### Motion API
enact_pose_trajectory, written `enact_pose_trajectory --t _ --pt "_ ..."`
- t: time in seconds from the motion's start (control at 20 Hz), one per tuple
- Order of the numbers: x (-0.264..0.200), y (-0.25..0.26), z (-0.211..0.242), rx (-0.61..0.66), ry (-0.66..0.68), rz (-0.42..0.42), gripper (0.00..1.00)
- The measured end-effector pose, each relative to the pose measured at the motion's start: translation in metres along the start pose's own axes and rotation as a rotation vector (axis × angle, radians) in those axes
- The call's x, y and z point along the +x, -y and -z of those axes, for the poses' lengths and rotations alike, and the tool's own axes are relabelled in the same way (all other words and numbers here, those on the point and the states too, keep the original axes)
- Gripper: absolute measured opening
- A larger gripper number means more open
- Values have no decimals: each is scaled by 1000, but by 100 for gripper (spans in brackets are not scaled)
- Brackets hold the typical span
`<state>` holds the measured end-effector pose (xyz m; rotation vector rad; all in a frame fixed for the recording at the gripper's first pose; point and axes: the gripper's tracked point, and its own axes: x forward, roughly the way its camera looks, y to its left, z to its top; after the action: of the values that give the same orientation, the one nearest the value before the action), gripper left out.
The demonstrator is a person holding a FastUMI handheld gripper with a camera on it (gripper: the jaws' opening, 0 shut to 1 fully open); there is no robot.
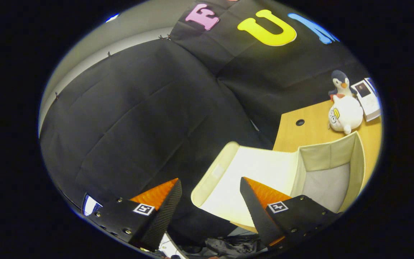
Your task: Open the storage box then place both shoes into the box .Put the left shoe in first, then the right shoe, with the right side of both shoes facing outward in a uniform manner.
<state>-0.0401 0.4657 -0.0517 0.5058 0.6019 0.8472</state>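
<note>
We see gripper [210, 196] fingers spread wide, holding nothing; storage box [331, 156] lid [250, 176] flipped open at 2 o'clock ahead.

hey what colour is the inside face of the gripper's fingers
Orange with a ridged texture on the gripper, seen in the gripper view; the jaws stand open, holding nothing, with the storage box just beyond.

Open cream storage box [331, 158] on a wooden table.
We see its lid [250, 180] swung fully back, pale inside facing up; the grey-floored interior holds no shoes.
</note>
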Motion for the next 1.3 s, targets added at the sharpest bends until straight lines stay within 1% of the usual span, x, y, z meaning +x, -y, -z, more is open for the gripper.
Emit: enact_pose_trajectory --t 0.05,0.15,0.35,0.55,0.9,1.15,1.3 --pt "-6 5 -5 -23 11 17 97" --pt "-19 21 -11 -61 37 54 97" --pt "-50 66 -29 -148 76 163 97" --pt "-92 112 -46 -195 105 265 97" --pt "-171 205 -66 -222 140 459 97" --pt "-216 264 -62 -207 131 570 97" --pt "-240 299 -52 -194 118 625 97"
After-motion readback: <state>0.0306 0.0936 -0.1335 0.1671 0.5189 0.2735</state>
